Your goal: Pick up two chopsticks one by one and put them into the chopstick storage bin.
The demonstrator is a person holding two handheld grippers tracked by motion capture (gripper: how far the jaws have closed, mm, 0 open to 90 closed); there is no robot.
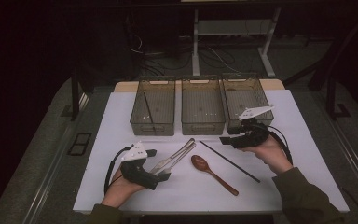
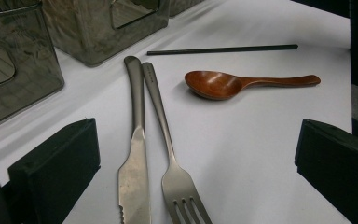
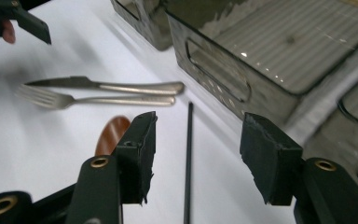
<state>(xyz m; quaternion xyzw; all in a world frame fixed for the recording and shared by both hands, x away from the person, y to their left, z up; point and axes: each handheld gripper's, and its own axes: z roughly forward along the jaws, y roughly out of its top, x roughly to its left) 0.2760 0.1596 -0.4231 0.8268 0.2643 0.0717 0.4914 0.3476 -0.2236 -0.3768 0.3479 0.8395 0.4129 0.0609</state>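
On the white table top (image 1: 135, 112) lie a steel knife (image 1: 181, 150) and fork (image 1: 168, 162) side by side, a brown wooden spoon (image 1: 206, 167) and a black chopstick (image 1: 228, 161). My left gripper (image 1: 157, 164) rests at the front left, open, its jaws either side of the knife blade (image 2: 135, 158) and fork head (image 2: 177, 186) without touching them. My right gripper (image 1: 228, 136) hovers open in front of the right bin, over the chopstick's far end (image 3: 188, 158). The spoon bowl (image 3: 114, 133) shows past its left jaw.
Three smoky clear bins stand in a row at the back: left (image 1: 152, 127), middle (image 1: 203, 127) and right (image 1: 261, 100). Another black chopstick (image 1: 148, 109) leans inside the left bin. Table legs and cables lie on the dark floor beyond.
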